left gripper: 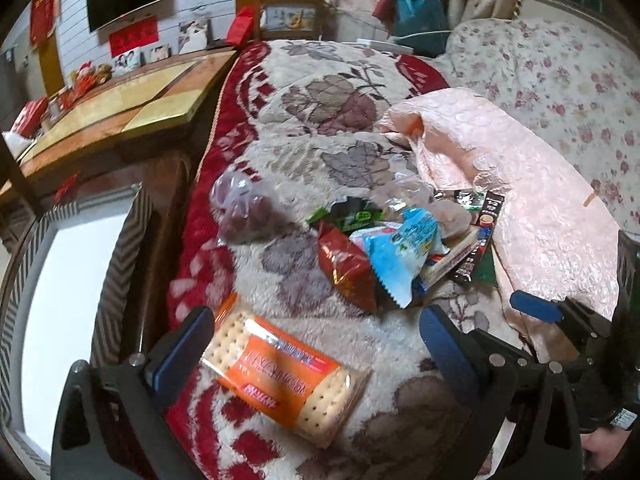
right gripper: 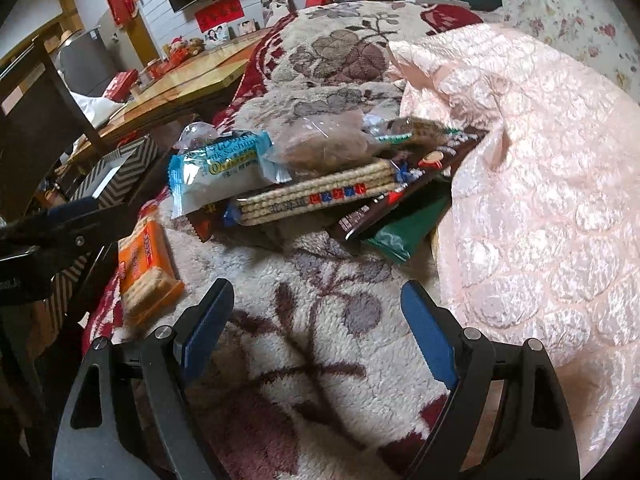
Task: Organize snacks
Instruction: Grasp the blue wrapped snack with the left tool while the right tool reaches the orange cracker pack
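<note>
Little of the sorting looks done. Most snacks are still heaped together on the bed (left gripper: 344, 80): a blue packet (right gripper: 216, 168), a long cracker pack (right gripper: 316, 194), a red bag (left gripper: 346, 268) and more. An orange cracker pack (left gripper: 284, 376) is lying apart, between the wide-open left tongs (left gripper: 316, 344), not gripped. The right tongs (right gripper: 316, 328) are also held open and empty, near the heap. A striped box (left gripper: 68, 280) beside the bed looks empty, so nearly everything is left.

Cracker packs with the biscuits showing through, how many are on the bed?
2. The orange cracker pack lies alone between the left gripper's open jaws; the long cracker sleeve sits in the snack pile. More may be buried.
</note>
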The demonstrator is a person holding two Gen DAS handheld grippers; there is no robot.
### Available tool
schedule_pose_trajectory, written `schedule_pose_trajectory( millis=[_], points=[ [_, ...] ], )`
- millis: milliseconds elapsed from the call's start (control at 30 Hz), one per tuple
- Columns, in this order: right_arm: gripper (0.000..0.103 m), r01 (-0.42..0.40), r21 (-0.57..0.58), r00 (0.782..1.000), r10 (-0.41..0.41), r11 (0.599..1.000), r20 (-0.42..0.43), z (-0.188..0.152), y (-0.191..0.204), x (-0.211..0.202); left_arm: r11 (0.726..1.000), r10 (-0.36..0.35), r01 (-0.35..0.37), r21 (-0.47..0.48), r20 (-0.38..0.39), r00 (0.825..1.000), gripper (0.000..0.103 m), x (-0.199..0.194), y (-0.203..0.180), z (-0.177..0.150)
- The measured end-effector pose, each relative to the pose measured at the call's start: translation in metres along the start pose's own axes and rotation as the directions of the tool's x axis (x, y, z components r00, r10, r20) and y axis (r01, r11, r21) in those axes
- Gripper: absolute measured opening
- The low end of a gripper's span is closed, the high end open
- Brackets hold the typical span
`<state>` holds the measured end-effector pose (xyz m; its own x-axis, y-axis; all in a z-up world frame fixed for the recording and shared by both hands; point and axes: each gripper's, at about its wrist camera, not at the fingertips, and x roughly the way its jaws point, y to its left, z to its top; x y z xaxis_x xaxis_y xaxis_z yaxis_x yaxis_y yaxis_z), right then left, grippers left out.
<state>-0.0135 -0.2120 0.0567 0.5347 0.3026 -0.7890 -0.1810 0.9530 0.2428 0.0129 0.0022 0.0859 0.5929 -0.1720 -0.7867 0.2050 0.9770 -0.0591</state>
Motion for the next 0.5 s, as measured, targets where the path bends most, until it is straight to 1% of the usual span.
schedule_pose_trajectory(
  millis=[133,267,500],
  points=[
    [0.086,0.008,-0.028,1.0,-0.007,1.0,0.02,0.008,0.007,-0.005,1.0,0.005,-0.004,-0.011,0.018,1.0,0.103,-0.002,-0.001,0.004],
    [0.086,0.021,-0.033,0.999,-0.02,0.999,0.038,0.016,0.009,-0.009,0.999,-0.002,0.003,-0.033,0.021,1.0,0.103,0.001,-0.003,0.006],
    [0.086,0.039,-0.029,0.999,-0.038,0.999,0.028,0.019,0.003,-0.01,0.999,-0.036,0.036,0.015,0.016,0.999,0.103,0.01,-0.014,0.013]
  ],
)
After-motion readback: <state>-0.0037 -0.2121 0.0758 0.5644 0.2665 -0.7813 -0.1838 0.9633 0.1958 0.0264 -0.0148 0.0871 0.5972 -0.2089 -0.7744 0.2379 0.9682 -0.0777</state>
